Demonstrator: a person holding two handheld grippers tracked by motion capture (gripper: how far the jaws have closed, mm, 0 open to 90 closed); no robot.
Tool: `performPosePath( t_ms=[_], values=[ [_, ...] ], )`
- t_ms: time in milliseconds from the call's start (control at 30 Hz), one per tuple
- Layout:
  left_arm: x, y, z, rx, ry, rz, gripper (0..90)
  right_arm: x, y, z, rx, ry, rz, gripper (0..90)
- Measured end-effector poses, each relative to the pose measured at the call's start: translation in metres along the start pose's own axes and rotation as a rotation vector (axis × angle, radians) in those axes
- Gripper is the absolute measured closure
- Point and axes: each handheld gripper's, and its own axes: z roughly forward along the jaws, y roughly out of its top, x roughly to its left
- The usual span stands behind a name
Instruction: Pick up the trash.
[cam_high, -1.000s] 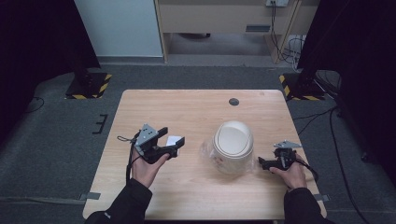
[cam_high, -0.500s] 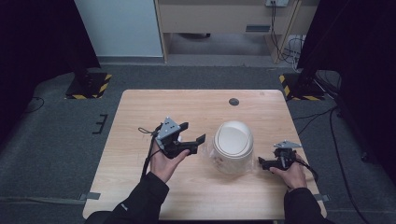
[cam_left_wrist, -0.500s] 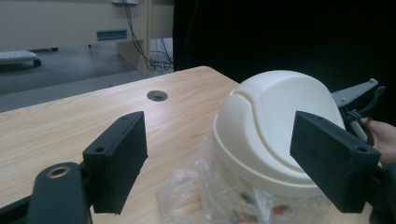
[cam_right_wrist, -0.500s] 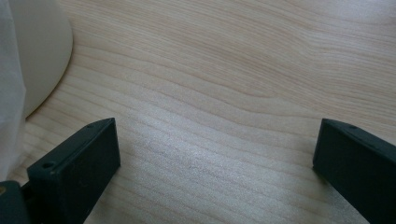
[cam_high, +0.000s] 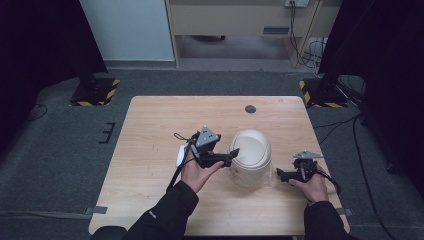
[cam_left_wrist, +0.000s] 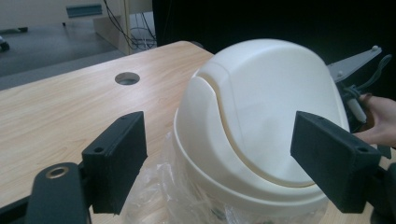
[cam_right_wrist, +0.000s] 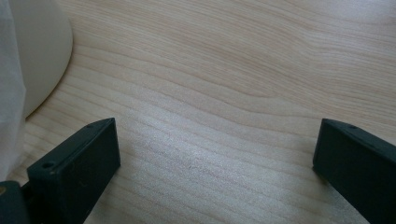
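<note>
So there's a cream domed bin (cam_high: 251, 156) sitting around the middle of the wooden table (cam_high: 150, 130), with a clear plastic bag (cam_left_wrist: 161, 196) bunched around its base. The left gripper (cam_high: 231, 155) is right beside the bin, jaws spread wide and lined up either side of the dome, holding nothing. The right gripper (cam_high: 281, 174) sits low just off the bin's other side, also wide open and empty. A small white thing (cam_high: 180, 155), too small to tell what, lies beyond the left gripper from the bin.

Cream domed-lid bin (cam_high: 251, 156) upright mid-table, clear bag liner (cam_left_wrist: 159, 196) protruding.
</note>
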Motion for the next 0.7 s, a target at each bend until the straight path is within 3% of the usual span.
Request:
performPosePath(
  t_ms=[700],
  values=[
    [-0.001,-0.006,0.032,0.104,0.021,-0.004,15.2,0.0,0.0,0.0,0.0,0.0,0.0,0.8]
  ],
)
